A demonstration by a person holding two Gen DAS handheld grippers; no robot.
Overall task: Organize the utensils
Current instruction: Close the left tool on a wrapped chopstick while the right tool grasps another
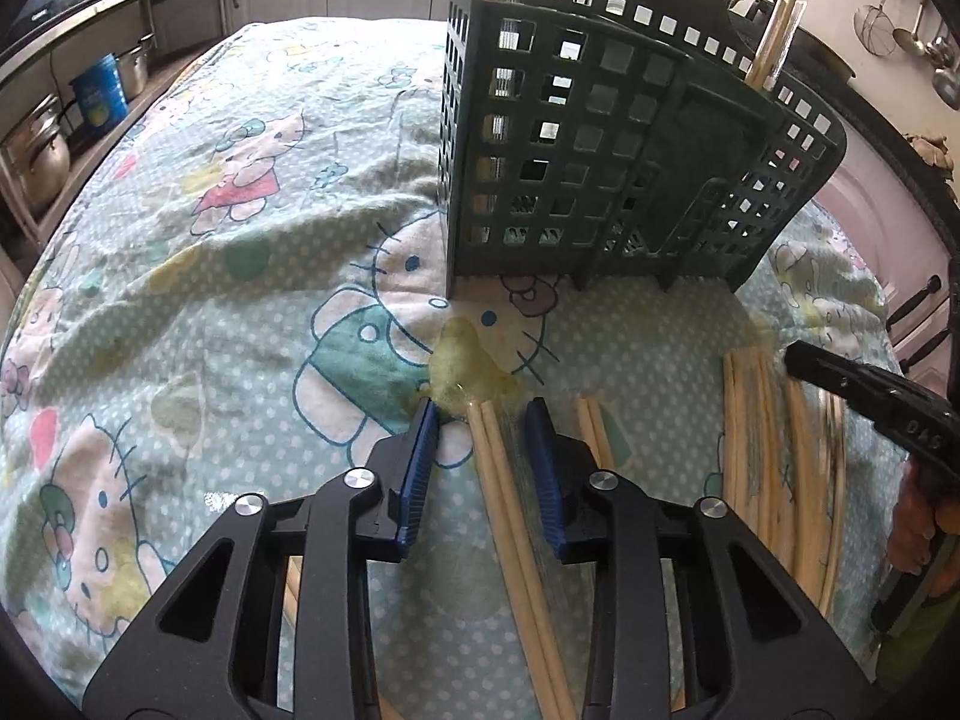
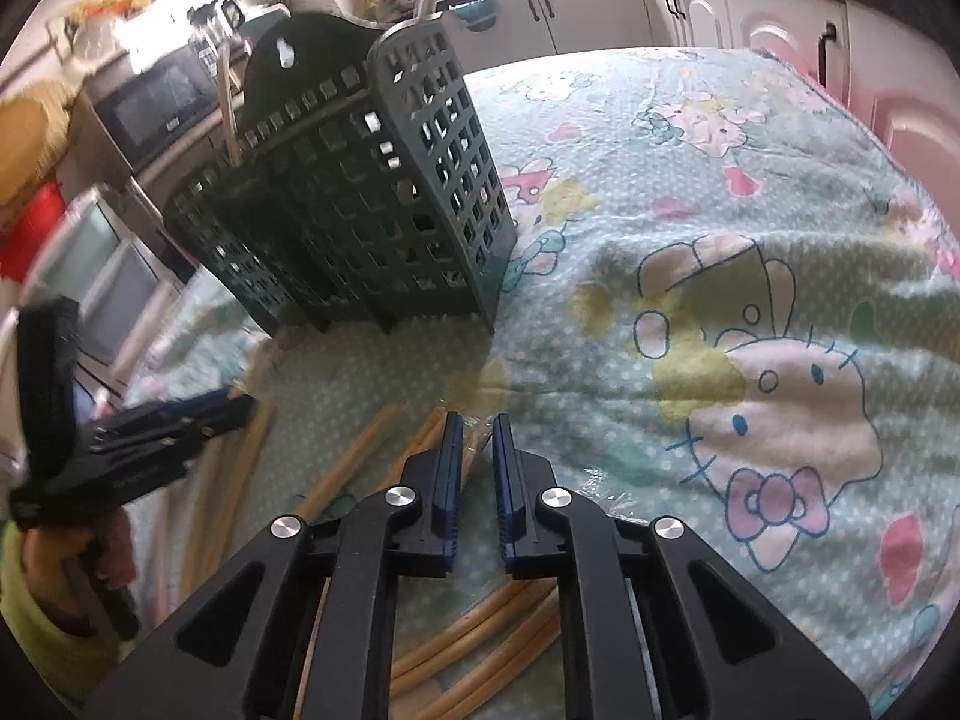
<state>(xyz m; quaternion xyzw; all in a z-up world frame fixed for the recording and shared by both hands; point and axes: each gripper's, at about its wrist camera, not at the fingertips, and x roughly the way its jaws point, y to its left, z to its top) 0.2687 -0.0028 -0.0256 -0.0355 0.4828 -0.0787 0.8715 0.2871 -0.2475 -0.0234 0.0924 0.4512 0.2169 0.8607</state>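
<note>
A dark green slotted utensil holder (image 1: 600, 150) (image 2: 360, 198) stands upright on the cloth, with a few chopsticks (image 1: 771, 42) poking out of it. My left gripper (image 1: 482, 420) is low over the cloth. Its blue pads stand apart around a pair of pale chopsticks (image 1: 498, 480), which lie nearer the right pad and are not pressed. More chopsticks (image 1: 762, 450) lie loose to the right, under my right gripper (image 1: 792, 357). In the right wrist view my right gripper (image 2: 477, 438) has its pads almost together, with a tan chopstick tip in the narrow gap. Other chopsticks (image 2: 354, 462) lie scattered beneath it.
A cartoon-cat printed cloth (image 1: 240, 240) covers the table, with a crumpled clear plastic film (image 1: 462, 360) on it. Pots sit on a shelf (image 1: 42, 150) at left; ladles (image 1: 912, 30) hang at right. A person's hand (image 2: 54, 558) holds the left gripper (image 2: 240, 405).
</note>
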